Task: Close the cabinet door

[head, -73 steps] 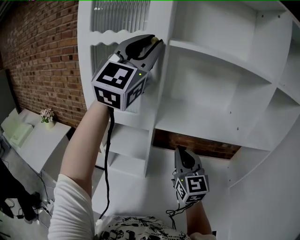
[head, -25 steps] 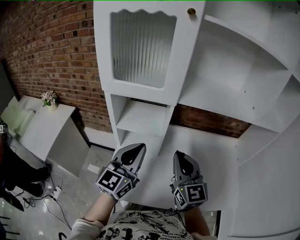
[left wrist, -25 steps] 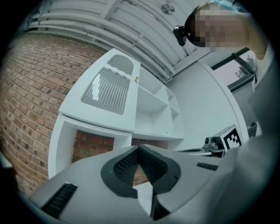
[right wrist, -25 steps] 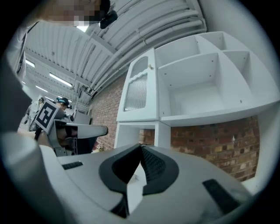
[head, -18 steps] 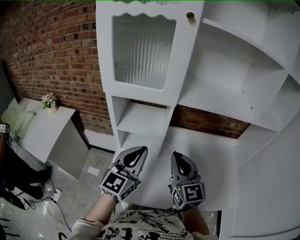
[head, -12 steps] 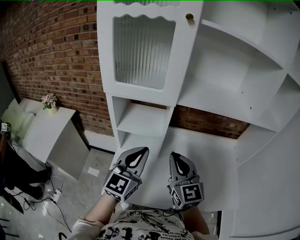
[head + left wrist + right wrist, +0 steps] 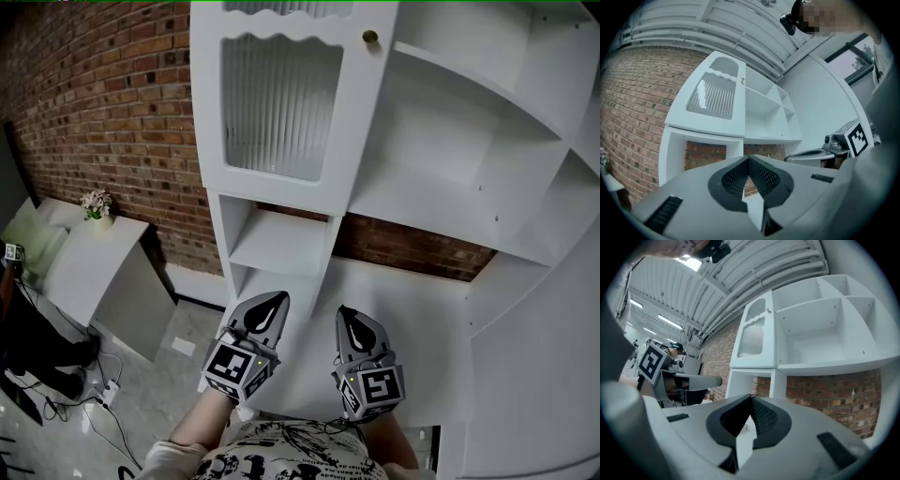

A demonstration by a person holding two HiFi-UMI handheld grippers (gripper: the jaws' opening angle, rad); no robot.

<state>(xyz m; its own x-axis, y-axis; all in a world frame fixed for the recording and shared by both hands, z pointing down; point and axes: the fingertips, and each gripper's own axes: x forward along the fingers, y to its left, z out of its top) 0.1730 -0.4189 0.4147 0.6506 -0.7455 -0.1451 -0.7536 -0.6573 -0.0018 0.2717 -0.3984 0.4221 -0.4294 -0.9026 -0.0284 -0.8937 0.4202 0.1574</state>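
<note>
Head view. The white cabinet door (image 7: 281, 103), framed around a ribbed glass pane with a wavy top edge, sits high on the left column of the white shelving unit (image 7: 427, 122). It lies flat against the cabinet front, with no gap visible along its edge. A small brass knob (image 7: 370, 37) is at its upper right corner. To the right of the door are open, bare compartments; below it is an open cubby.

The left gripper (image 7: 279, 297) is held low, well below the door and apart from it, touching nothing. In the left gripper view its jaws are pressed together with nothing between them.

The right gripper (image 7: 345, 310) is just beside the left one, at the same height, also clear of the shelving. In the right gripper view its jaws meet at the tips and are empty.

Surroundings: a red brick wall (image 7: 103, 112) runs behind and left of the unit. A low white surface (image 7: 94, 272) at far left carries a small potted flower (image 7: 94, 202). Dark cables (image 7: 103, 412) lie on the grey floor (image 7: 56, 450).
</note>
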